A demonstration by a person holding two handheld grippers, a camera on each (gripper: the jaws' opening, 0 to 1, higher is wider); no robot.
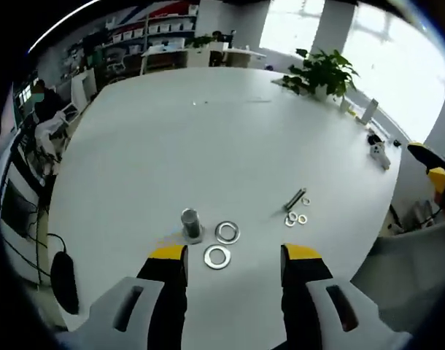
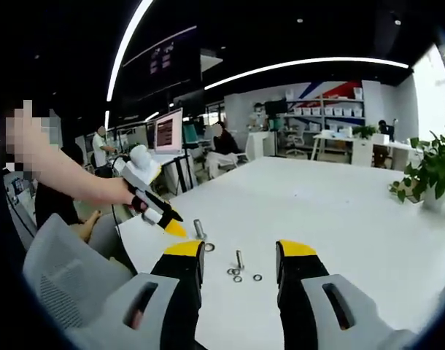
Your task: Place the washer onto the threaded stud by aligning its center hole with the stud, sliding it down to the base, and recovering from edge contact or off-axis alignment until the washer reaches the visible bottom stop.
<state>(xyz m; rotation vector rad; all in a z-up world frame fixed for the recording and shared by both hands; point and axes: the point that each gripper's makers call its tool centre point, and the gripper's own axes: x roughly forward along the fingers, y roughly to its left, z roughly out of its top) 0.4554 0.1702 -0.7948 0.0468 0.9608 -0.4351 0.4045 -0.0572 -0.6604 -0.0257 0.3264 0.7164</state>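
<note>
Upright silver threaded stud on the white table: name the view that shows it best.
The left gripper view: the upright silver threaded stud stands near and unobstructed, two large steel washers flat beside it. In the right gripper view it is smaller, farther off, beside the left tool's yellow tips.

You work at a wide white table (image 1: 208,138) with a rounded edge, in an open office. Bright windows (image 1: 368,36) stand behind a potted plant (image 1: 321,73) at the table's far side, washing that corner out. Across the room you see white shelving with bins (image 2: 332,109) under a red and blue wall stripe (image 2: 332,89), and desks (image 2: 354,146) in front. The ceiling is dark, crossed by long curved light strips (image 2: 303,64). A monitor (image 2: 168,131) glows at the left, and people sit at workstations around it.
</note>
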